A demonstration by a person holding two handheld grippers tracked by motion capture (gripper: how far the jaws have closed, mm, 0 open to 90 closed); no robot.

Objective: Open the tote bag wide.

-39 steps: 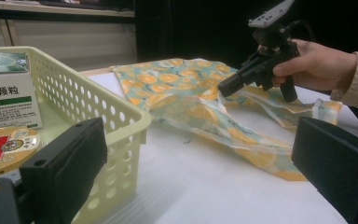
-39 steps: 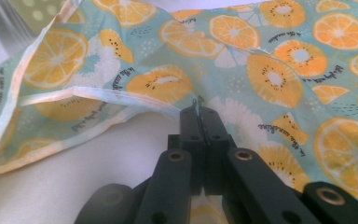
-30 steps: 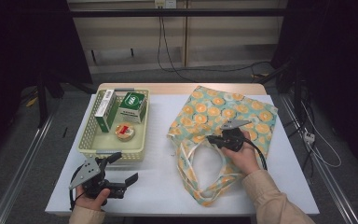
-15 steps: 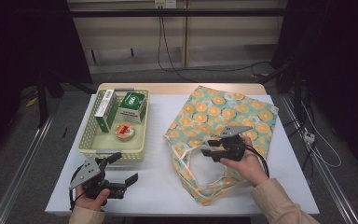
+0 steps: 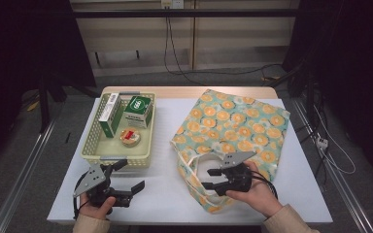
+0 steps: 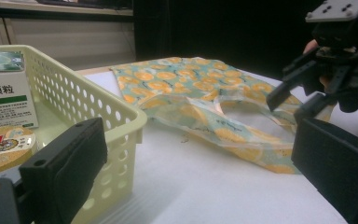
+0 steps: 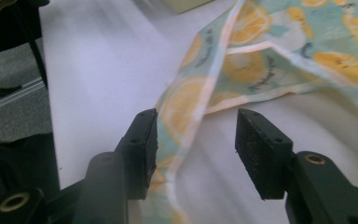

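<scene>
Hovering over the near-right part of the white table (image 5: 175, 194), right gripper (image 5: 211, 178) with jaws spread wide, nothing clamped between them. Straddling a strap of the orange-print tote bag (image 5: 233, 124) in the right gripper view, one pad (image 7: 144, 140) on each side of the folded handle (image 7: 186, 121), fabric running through the gap but not pinched. Whether either pad touches the cloth, hard to tell.

Lying flat on the right half of the table, the bag, its body stretching toward the far right corner and its handles and mouth toward the near edge, right by that gripper.

Resting low at the near-left corner, left gripper (image 5: 128, 175), jaws likewise wide apart and empty, aimed rightward across bare tabletop toward the bag, one jaw just beside the near end of the basket (image 5: 93, 145).

Sitting on the left side, that pale yellow perforated basket, holding two green-and-white boxes (image 5: 138, 111) at the far end and a small round tin (image 5: 130, 137) nearer.
</scene>
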